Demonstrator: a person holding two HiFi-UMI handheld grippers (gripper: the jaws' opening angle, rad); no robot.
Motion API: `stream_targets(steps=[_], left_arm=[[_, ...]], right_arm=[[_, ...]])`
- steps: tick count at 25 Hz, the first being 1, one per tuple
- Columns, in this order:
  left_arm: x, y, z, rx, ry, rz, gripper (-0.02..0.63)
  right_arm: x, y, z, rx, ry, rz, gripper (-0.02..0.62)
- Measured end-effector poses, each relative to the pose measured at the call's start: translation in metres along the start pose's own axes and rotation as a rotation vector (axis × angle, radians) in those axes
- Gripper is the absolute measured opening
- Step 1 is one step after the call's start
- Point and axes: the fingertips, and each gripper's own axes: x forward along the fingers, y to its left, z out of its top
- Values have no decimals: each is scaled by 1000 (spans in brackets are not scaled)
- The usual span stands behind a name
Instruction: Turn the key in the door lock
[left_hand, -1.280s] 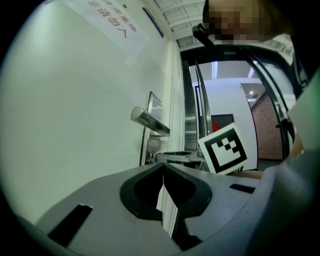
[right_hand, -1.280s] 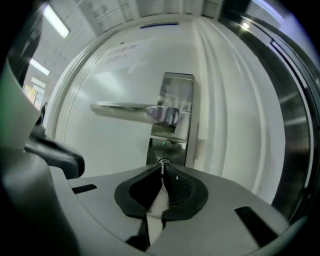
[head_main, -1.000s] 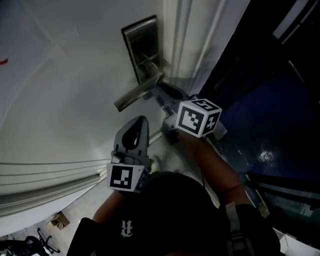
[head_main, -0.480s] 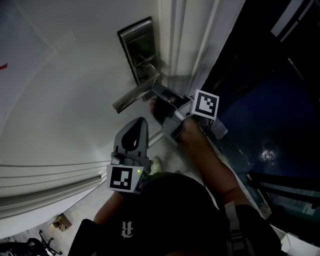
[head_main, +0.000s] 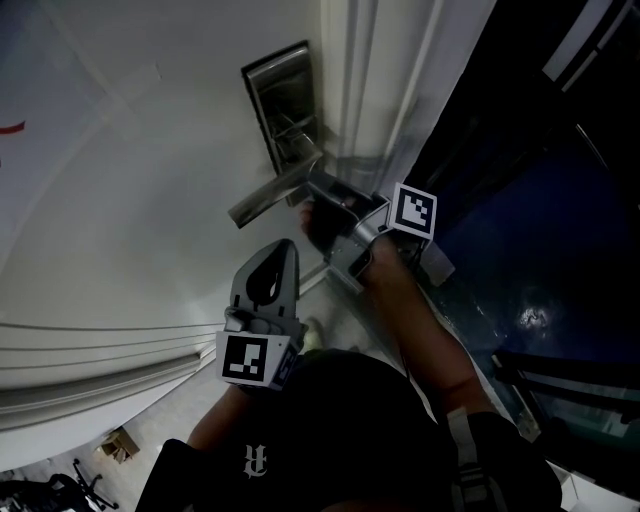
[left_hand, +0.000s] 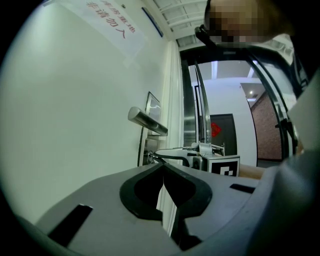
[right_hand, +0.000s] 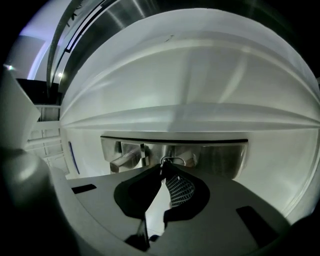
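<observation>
Rolled since a second ago: right gripper (head_main: 318, 192), jaws pinched on key (right_hand: 161, 167) seated in lock plate (head_main: 285, 95) at edge of door (head_main: 150, 200), likely mid-turn. Left gripper (head_main: 272, 262): closed, empty, held clear below.

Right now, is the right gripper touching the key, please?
Touching. The right gripper view shows the right gripper shut on the key in the lock.

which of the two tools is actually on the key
The right tool: its tips are closed on the key in the lock plate. The left tool is shut on nothing, away from the lock.
</observation>
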Motion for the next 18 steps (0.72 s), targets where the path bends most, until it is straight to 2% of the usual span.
stream_targets(steps=[7, 18], left_arm=[[2, -6, -2, -4, 8, -1, 6], [11, -20, 1, -8, 14, -23, 6]], right_arm=[[-1, 2, 0, -2, 16, 30, 23], [-32, 4, -9, 16, 14, 31, 23]])
